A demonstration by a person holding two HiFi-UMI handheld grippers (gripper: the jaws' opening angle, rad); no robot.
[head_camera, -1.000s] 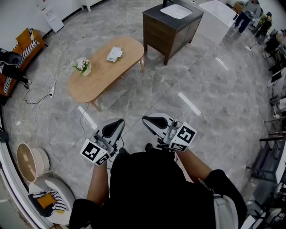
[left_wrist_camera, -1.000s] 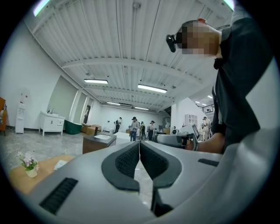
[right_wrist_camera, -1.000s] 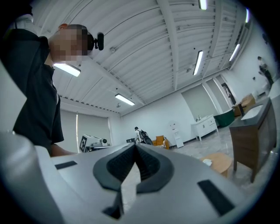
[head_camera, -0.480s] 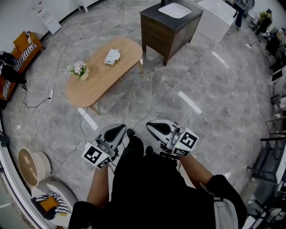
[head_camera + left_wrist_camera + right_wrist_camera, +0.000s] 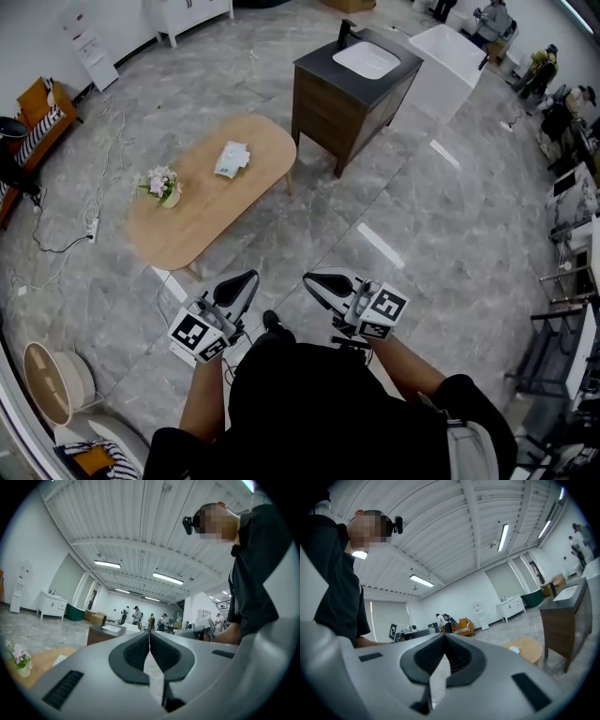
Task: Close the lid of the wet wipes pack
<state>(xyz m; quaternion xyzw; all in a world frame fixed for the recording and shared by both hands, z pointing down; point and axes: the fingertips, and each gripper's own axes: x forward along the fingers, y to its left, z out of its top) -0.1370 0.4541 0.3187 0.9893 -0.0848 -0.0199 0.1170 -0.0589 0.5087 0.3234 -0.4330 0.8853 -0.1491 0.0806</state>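
The wet wipes pack (image 5: 231,159) lies white and flat on the oval wooden table (image 5: 202,211), far ahead of me; the pack (image 5: 513,648) shows small in the right gripper view. I cannot tell how its lid stands from here. My left gripper (image 5: 247,278) is held near my body, shut with nothing in it; its pads (image 5: 140,651) meet at the tips. My right gripper (image 5: 310,277) is beside it, also shut and empty, pads (image 5: 454,657) touching. Both are well short of the table.
A small pot of flowers (image 5: 160,184) stands on the table's left part. A dark wooden washstand with a white basin (image 5: 352,80) stands behind the table. Cables (image 5: 56,246) trail on the grey floor at left. People (image 5: 136,615) stand far off.
The view has shifted, with the table and washstand now lower in the picture. Both grippers stay shut in front of my body, and my foot shows between them.
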